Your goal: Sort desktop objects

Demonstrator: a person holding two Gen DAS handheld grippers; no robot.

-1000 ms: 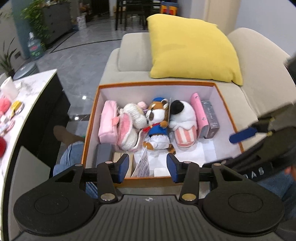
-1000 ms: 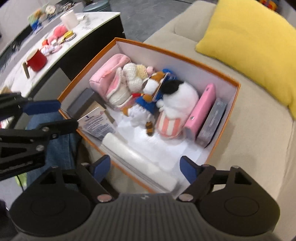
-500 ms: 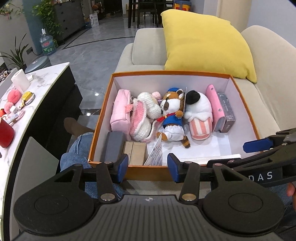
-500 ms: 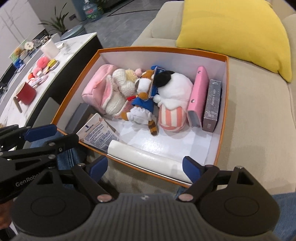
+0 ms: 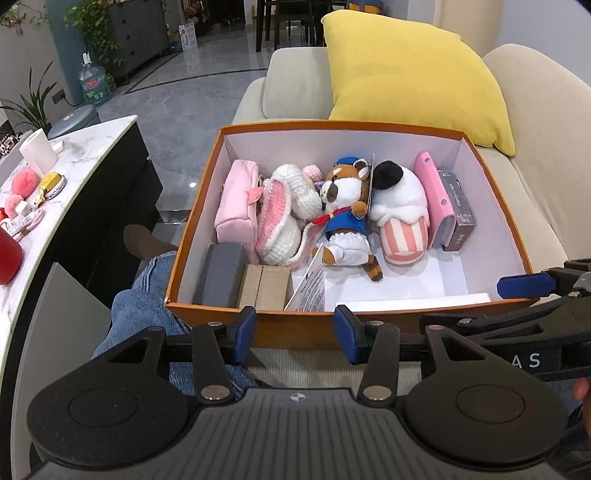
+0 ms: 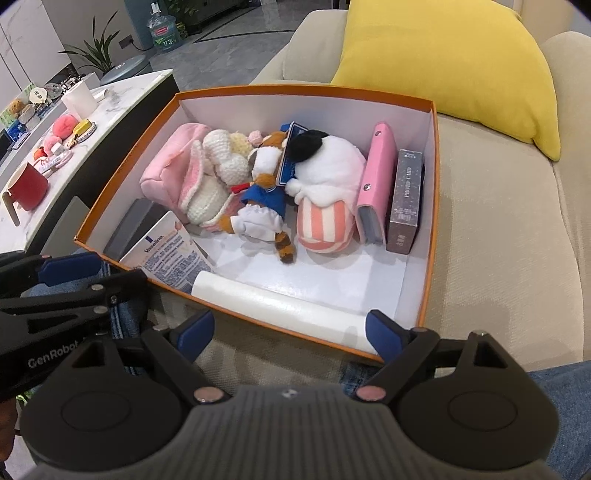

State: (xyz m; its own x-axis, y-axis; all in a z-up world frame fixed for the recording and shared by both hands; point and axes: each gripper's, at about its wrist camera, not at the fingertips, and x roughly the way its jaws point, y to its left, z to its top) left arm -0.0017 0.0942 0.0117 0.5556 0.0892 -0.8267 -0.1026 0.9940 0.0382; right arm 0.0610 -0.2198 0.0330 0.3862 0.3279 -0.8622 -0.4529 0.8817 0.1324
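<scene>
I'm looking into a home living room. A beige sofa [image 5: 535,155] with a yellow cushion [image 5: 410,70] fills the right side, and a polished grey tiled floor [image 5: 192,107] runs back to a dark cabinet [image 5: 140,29] with leafy houseplants [image 5: 92,26] and a large water bottle [image 5: 93,86] beside it. To my left stands a marble worktop [image 5: 92,147] carrying a red mug [image 6: 27,186] and small trinkets. A person's jeans-clad legs [image 5: 147,291] show below.

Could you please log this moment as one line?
left hand-held gripper: open, empty | right hand-held gripper: open, empty | orange cardboard box: on sofa, filled
</scene>
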